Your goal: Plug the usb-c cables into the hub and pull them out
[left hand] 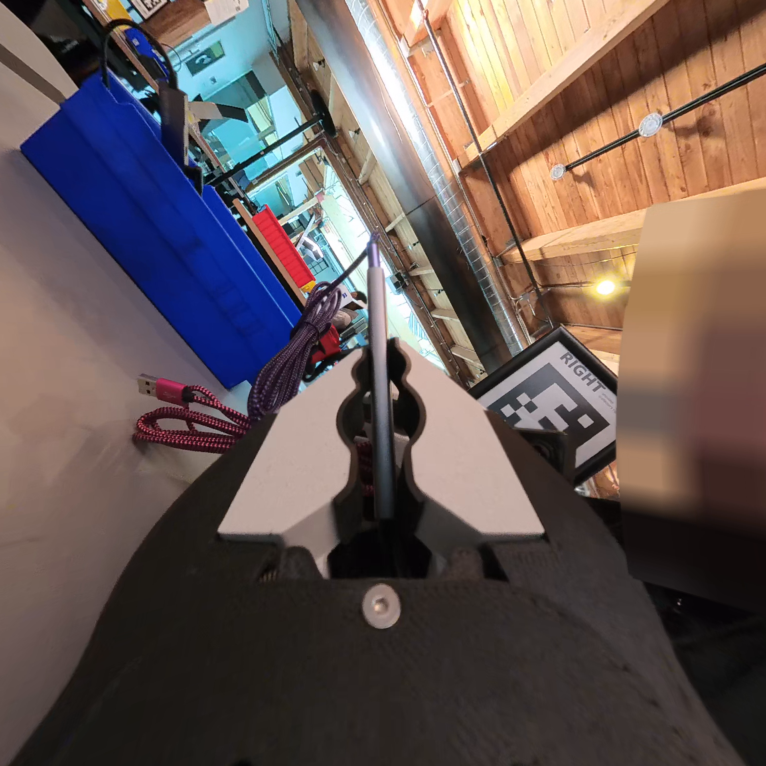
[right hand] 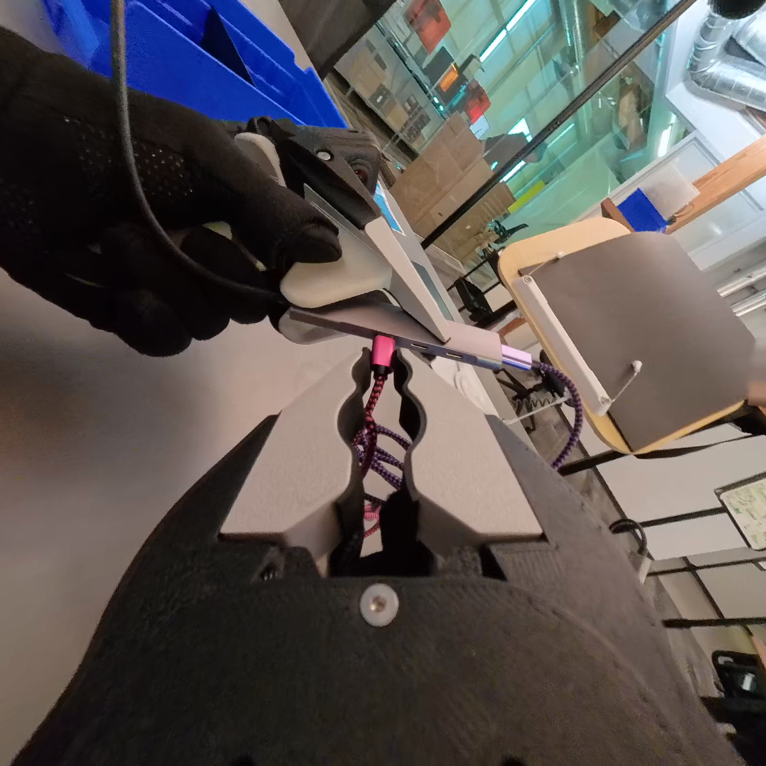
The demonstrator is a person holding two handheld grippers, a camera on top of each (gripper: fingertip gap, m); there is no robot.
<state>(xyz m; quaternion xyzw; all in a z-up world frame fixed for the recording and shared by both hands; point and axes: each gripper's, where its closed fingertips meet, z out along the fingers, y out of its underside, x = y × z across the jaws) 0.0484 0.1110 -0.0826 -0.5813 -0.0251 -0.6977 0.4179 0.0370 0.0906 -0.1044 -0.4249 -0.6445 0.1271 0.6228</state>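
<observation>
Left wrist view shows the left gripper (left hand: pixel 379 356) with its two pale fingers pressed tight against the flat faces of the slim grey hub (left hand: pixel 378 385), which runs edge-on up the middle and sticks out past the tips, lifted off the white table (left hand: pixel 62 414). On that table lie the loose coil and USB-A end of the pink cable (left hand: pixel 182 418), with the purple cable (left hand: pixel 290 356) bundled beside it, next to a blue bin (left hand: pixel 145 232). Right wrist view looks at the same hub (right hand: pixel 414 327) from the side, with a black-gloved hand (right hand: pixel 136 232) working the other tool. The right gripper (right hand: pixel 379 364) has its fingertips nipped together on the pink plug (right hand: pixel 382 350), seated in a port on the hub's edge; the braided cord (right hand: pixel 373 406) trails back between the fingers. A purple plug (right hand: pixel 516 357) sits in the hub's far end.
</observation>
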